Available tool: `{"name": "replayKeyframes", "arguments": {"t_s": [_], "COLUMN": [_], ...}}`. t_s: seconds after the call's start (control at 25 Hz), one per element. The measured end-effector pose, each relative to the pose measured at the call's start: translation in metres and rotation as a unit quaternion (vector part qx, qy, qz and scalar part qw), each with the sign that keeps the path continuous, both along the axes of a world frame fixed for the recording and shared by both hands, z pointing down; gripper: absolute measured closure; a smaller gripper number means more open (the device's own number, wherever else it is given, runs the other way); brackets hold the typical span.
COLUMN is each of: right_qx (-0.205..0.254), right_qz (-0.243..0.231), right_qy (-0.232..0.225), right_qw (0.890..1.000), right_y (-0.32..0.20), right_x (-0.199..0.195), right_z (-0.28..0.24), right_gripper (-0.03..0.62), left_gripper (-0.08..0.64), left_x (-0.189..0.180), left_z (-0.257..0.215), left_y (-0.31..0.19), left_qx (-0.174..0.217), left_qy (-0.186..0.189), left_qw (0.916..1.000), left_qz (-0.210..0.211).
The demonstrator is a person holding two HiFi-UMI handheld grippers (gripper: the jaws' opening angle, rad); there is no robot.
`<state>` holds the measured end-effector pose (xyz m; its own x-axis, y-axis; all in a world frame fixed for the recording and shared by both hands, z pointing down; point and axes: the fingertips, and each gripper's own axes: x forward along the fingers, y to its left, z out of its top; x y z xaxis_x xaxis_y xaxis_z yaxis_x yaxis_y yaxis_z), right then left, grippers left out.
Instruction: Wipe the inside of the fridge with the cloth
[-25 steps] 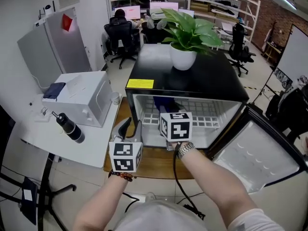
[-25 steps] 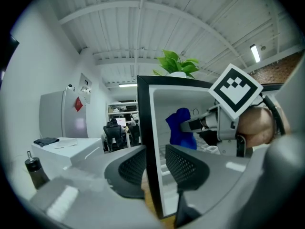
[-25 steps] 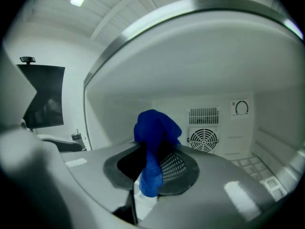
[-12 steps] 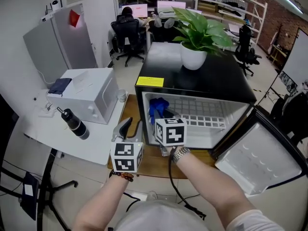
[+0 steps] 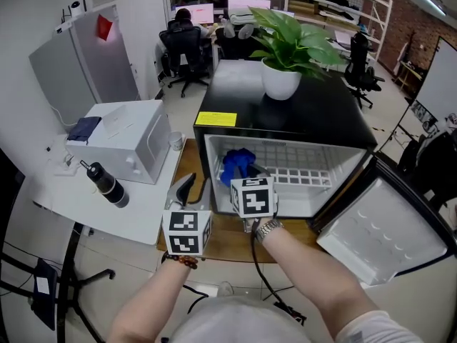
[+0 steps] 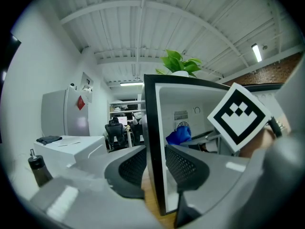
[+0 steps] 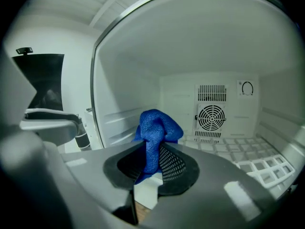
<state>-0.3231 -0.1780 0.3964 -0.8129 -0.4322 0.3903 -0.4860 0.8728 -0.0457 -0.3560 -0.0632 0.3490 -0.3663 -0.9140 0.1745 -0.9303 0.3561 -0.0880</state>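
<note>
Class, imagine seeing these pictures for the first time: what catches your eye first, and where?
A bright blue cloth sits pinched in the right gripper, just inside the open black fridge. A leafy potted plant stands on the fridge's top, and the left gripper clamps the fridge's left front edge.

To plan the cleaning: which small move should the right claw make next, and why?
Probably press the blue woven cloth against the white inner side wall of the black mini fridge and wipe along it: the right claw is shut on the cloth, with that wall close beside it.
</note>
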Motion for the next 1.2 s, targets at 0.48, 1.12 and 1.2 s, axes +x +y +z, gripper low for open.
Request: {"name": "replayKeyframes", "arguments": {"t_s": [0.48, 1.12, 1.2], "right_qx": [0.007, 0.015, 0.019], "right_qz": [0.031, 0.089, 0.093], "right_qy": [0.009, 0.01, 0.006], "right_qw": [0.999, 0.996, 0.995], "right_y": [-0.026, -0.071, -0.076], "right_x": [0.039, 0.103, 0.109], "right_z": [0.005, 0.004, 0.001], "right_gripper": [0.525, 0.525, 0.525], "left_gripper": [0.439, 0.437, 0.437], "left_x": [0.017, 0.054, 0.059], "left_z": [0.002, 0.001, 0.001], "left_y": [-0.011, -0.038, -0.043], "left_qx": [-0.002, -0.004, -0.005], "left_qy": [0.002, -0.002, -0.002], "left_qw": [0.9999, 0.9989, 0.9986], "left_qz": [0.014, 0.048, 0.053]}}
